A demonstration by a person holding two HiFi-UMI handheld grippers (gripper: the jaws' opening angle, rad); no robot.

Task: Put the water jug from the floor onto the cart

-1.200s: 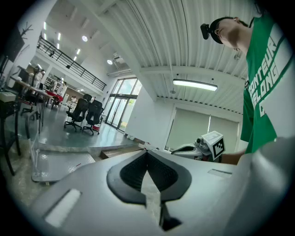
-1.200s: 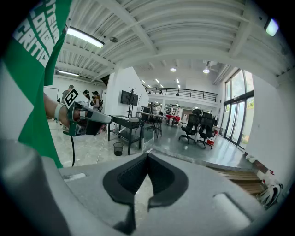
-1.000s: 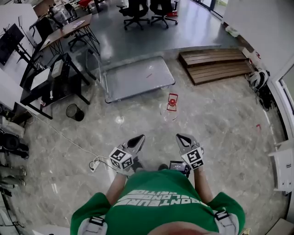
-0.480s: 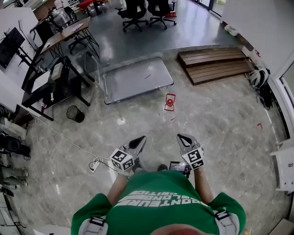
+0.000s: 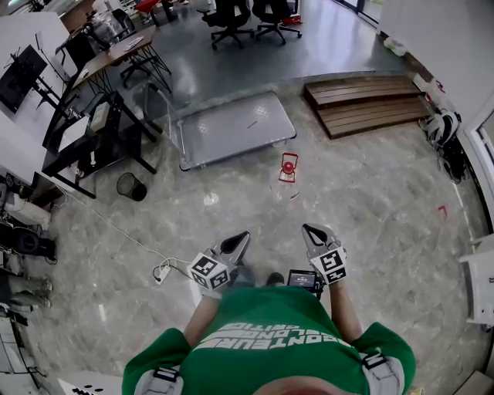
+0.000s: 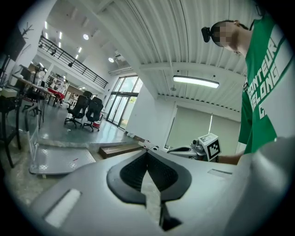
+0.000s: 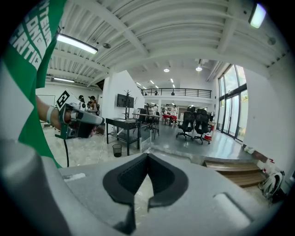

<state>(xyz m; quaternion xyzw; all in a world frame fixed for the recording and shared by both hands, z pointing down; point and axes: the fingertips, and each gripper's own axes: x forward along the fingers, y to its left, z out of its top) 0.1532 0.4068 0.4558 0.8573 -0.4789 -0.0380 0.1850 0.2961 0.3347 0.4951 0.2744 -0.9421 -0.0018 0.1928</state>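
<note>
Left claw (image 5: 244,237) and right claw (image 5: 308,229), both closed and empty, have shifted only slightly; water jug (image 5: 289,167) remains on floor (image 5: 370,200), unreached.

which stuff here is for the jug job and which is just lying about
For the job: water jug on the floor; flat cart; left gripper and right gripper, jaws shut, both empty.

Lying about: wooden steps; waste bin; power strip; office chairs; desks.

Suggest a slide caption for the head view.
Left gripper and right gripper shut, empty; red-capped water jug on floor near grey platform cart.
</note>
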